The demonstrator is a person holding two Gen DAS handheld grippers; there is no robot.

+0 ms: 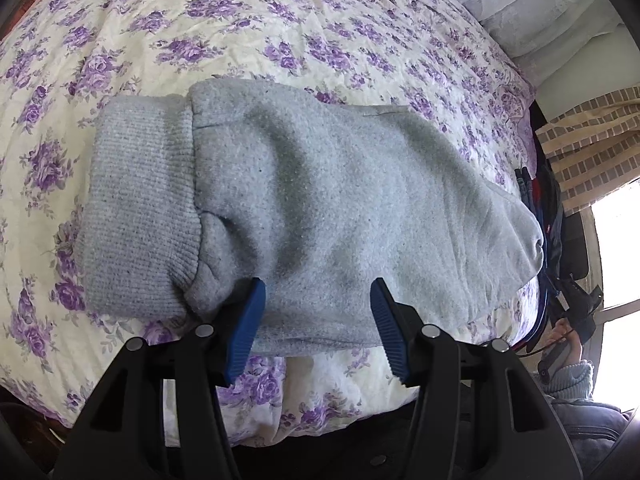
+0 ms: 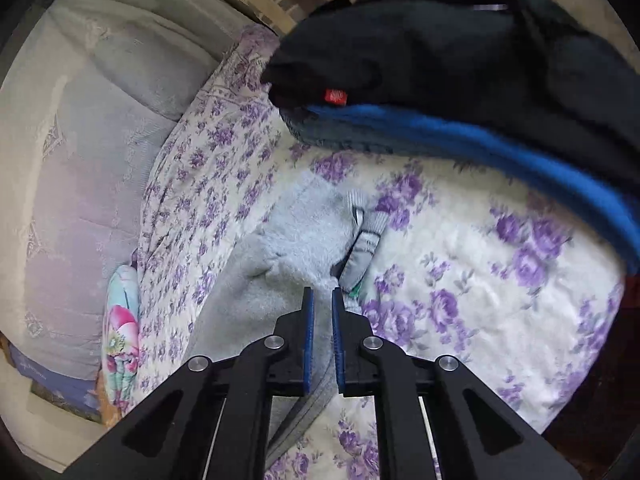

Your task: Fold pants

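Note:
The grey fleece pants (image 1: 320, 208) lie folded into a compact bundle on the floral bedspread (image 1: 280, 40), ribbed cuff (image 1: 136, 208) at the left. My left gripper (image 1: 318, 300) is open, its blue pads over the bundle's near edge, holding nothing. In the right wrist view my right gripper (image 2: 321, 300) has its blue pads nearly together on the edge of the grey pants (image 2: 288, 240), pinching the fabric. A waistband part with a label (image 2: 366, 240) shows just beyond the tips.
A pile of dark and blue clothes (image 2: 460, 100) lies on the bed at the far right of the right wrist view. Grey pillows (image 2: 80, 140) lie along the left. A colourful floral cloth (image 2: 120, 336) sits by the bed edge. A window (image 1: 620, 260) is at right.

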